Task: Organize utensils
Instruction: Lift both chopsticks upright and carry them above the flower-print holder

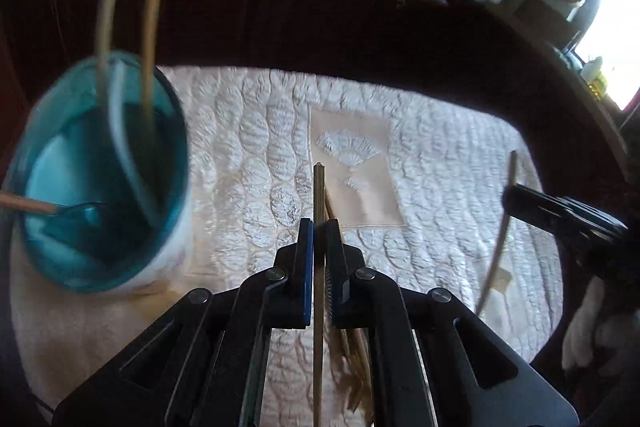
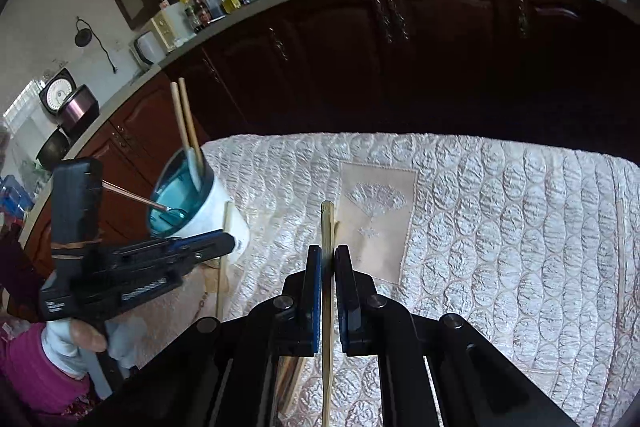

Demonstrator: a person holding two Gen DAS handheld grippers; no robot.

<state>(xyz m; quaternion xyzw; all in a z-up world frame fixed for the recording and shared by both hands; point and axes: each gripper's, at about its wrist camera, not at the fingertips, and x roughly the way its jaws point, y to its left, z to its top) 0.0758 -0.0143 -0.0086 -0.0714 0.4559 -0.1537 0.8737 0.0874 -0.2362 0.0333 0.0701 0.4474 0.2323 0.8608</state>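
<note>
Gripping one light, stiff, slippery chopstick [image 1: 319, 267] mid-shaft, the left tool [image 1: 319, 239] is clamped; the right tool [image 2: 328, 267] likewise clamps another chopstick [image 2: 327, 227]

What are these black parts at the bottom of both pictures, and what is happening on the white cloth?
No robot here: a person holds a two-finger claw in each hand, each carrying a camera looking along its fingers. One picture is from the left claw, the other from the right claw. Each is shut on a single chopstick: the left chopstick, the right chopstick. On the quilted white tablecloth stands a blue-lined cup already holding chopsticks and a spoon. More chopsticks lie below the left claw.
</note>
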